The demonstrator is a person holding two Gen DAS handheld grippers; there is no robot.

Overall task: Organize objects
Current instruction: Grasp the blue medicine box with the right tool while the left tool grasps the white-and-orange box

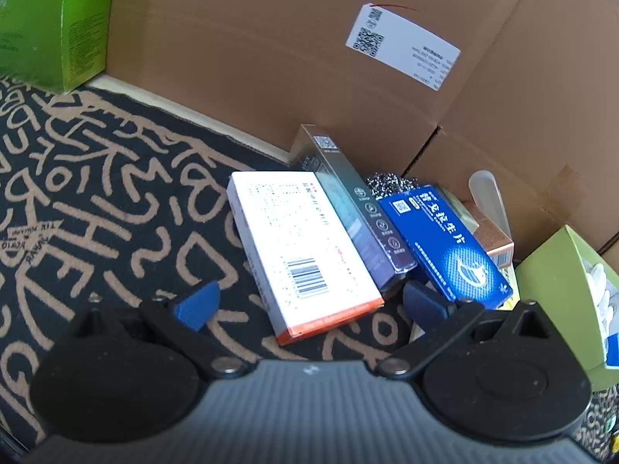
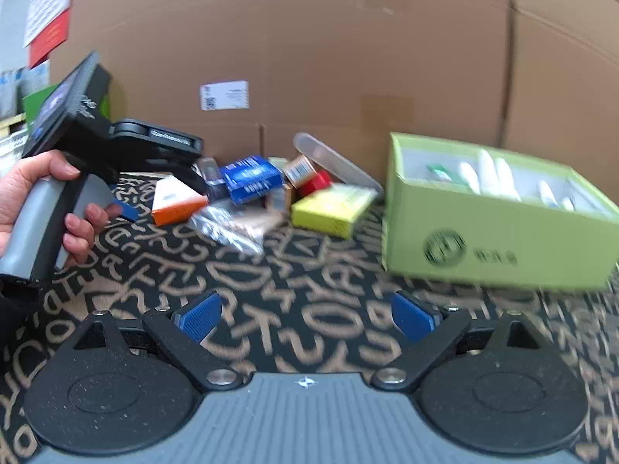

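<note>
While spread wide, both grippers' fingers (image 1: 197, 305) (image 2: 199, 315) hold nothing.

Woven black rug (image 1: 116, 201) with tan lettering, matt and napped. Plain brown corrugated cardboard wall (image 1: 271, 58), matt, bearing a smooth white paper label (image 1: 402, 46). Glossy blue printed carton (image 1: 445, 243); smooth white-and-orange card box (image 1: 298, 247). Shiny wiry steel scouring ball (image 1: 390, 183). Matt lime-green cardboard box (image 2: 499, 232). Crinkled clear plastic bag (image 2: 228, 228).

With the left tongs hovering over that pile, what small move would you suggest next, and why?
Probably ease the left tongs forward around the white box. They are open and empty, the box's near end lies between the blue pads, and it is the closest item to move toward the green box.
</note>
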